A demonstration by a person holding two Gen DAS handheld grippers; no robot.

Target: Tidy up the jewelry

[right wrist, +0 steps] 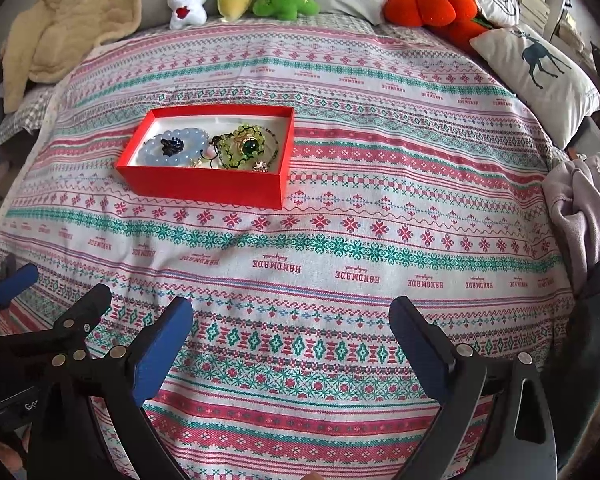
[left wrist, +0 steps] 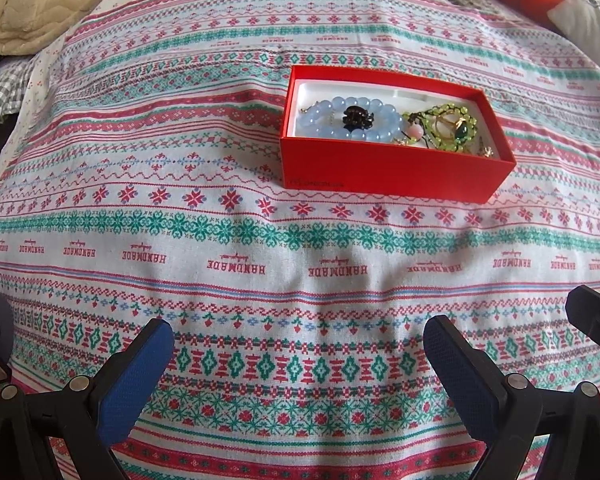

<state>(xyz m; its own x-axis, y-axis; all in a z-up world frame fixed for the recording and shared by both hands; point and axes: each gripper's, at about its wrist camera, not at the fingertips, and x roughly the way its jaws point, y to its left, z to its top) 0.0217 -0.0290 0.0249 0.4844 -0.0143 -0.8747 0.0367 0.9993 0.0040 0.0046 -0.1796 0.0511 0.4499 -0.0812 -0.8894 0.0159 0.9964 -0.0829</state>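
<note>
A bed is covered by a patterned cloth woven in red, teal and white bands, with the word HANDMADE repeated along it. One red box with a white lining is set on the cloth, and all the jewelry is gathered inside it: a pale blue bead bracelet around a dark ornament at the left end, a yellow-green bead strand with a green stone at the right end, and several small gilt pieces whose number cannot be told. Along the far edge, a beige blanket and four plush toys are seen in the right wrist view: a white bunny, two green ones and an orange pumpkin. A deer-print pillow and a crumpled lilac garment are shown fully only there. The left gripper is held wide apart over bare cloth, empty; the right gripper is likewise spread wide with nothing between its blue pads.
</note>
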